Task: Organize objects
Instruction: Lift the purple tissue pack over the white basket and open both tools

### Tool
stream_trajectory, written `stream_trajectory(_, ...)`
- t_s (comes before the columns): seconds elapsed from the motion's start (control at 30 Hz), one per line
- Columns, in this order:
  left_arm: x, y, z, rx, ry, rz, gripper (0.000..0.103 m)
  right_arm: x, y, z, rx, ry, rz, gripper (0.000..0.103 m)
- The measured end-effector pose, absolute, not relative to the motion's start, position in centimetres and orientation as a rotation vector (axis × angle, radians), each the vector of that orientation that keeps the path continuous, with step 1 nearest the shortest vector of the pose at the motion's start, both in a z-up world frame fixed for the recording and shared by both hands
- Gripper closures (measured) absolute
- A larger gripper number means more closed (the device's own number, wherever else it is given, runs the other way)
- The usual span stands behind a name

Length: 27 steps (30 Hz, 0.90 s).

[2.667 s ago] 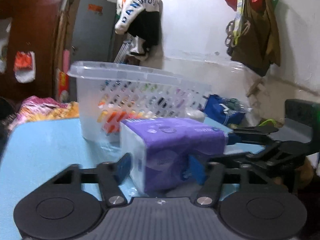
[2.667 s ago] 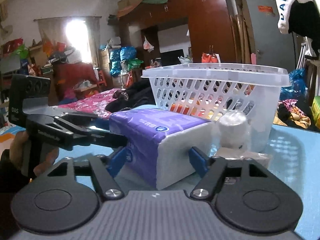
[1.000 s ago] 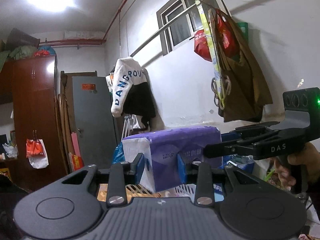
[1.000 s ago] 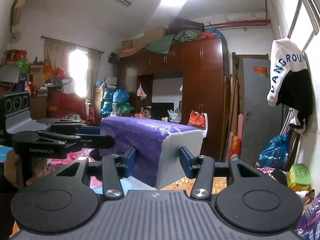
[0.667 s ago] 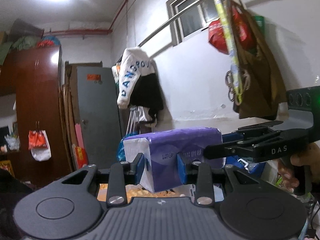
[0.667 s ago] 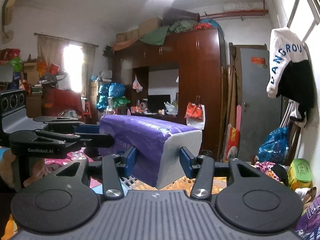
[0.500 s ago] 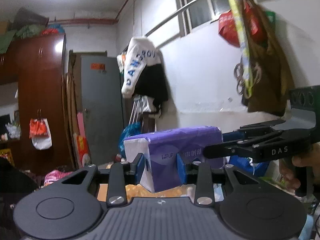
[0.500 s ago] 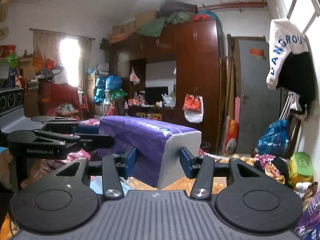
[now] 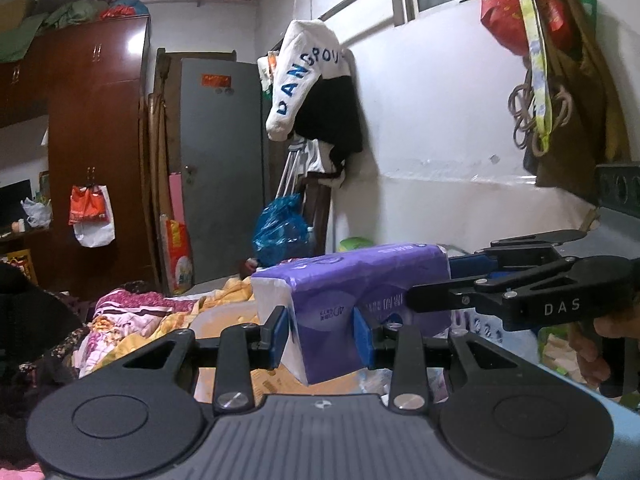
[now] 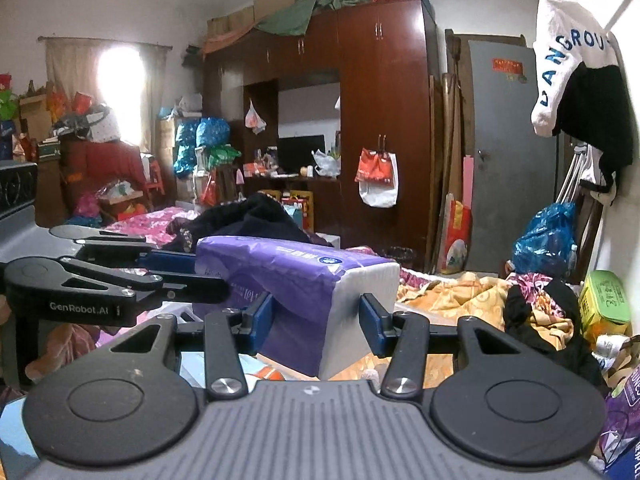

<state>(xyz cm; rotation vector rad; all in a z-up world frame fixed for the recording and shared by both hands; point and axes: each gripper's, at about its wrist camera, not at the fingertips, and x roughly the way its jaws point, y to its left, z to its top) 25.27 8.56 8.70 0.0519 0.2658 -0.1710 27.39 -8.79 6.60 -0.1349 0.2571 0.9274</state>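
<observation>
A purple and white tissue pack [image 9: 352, 296] is held in the air between both grippers. My left gripper [image 9: 322, 338] is shut on its near end. My right gripper [image 10: 316, 322] is shut on the other end of the same pack [image 10: 296, 284]. Each gripper also shows in the other's view: the right one [image 9: 520, 292] at the pack's far right, the left one [image 10: 100, 284] at the pack's far left. Just below the pack, the white basket's rim [image 9: 224, 316] shows, with an orange item [image 10: 266, 374] inside.
A bed with piled clothes and bedding [image 10: 472, 292] lies behind. A dark wardrobe [image 10: 380, 120] and a grey door [image 9: 220, 168] stand at the back. Bags hang on the wall [image 9: 560, 80]. A sliver of blue table shows [image 9: 624, 452].
Both grippers have lifted the tissue pack off the blue table, carried it up high, and are now lowering it; the basket rim has come back into view below it.
</observation>
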Motion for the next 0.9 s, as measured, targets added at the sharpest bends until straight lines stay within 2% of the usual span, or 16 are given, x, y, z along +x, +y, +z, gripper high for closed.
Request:
stream_trajectory(0.4,25.6,8.5,8.7,0.051,0.272,-0.144,0.063,28.0,-8.2,7.8,-0.165,0.245,0.922,0.052)
stream_trajectory(0.5,25.3,8.7,8.6,0.054,0.258,-0.132,0.058,28.1,-8.1,7.7,-0.181,0.243,0.941,0.049)
stream_trajectory(0.53,25.1,8.7,8.5,0.064,0.243,-0.119,0.049,28.1,-8.1,7.6,-0.187,0.245,0.934,0.043)
stream_trajectory(0.57,24.9,8.6,8.4,0.069,0.235,-0.113,0.032,27.9,-8.2,7.7,-0.19,0.241,0.914,0.027)
stream_trajectory(0.63,24.0,8.4,8.0,0.095,0.215,-0.105,0.021,26.9,-9.6,7.9,-0.17,0.192,0.88,0.007)
stream_trajectory(0.67,23.3,8.3,7.8,0.105,0.204,-0.104,0.021,26.3,-10.7,8.1,-0.15,0.169,0.872,0.0)
stream_trajectory(0.8,18.9,8.1,6.9,0.086,0.184,-0.093,0.02,23.8,-16.0,7.3,-0.029,0.224,0.86,0.0)
stream_trajectory(0.9,14.7,7.7,4.8,0.041,0.234,-0.074,0.019,21.5,-19.4,4.5,-0.03,0.311,0.818,0.0)
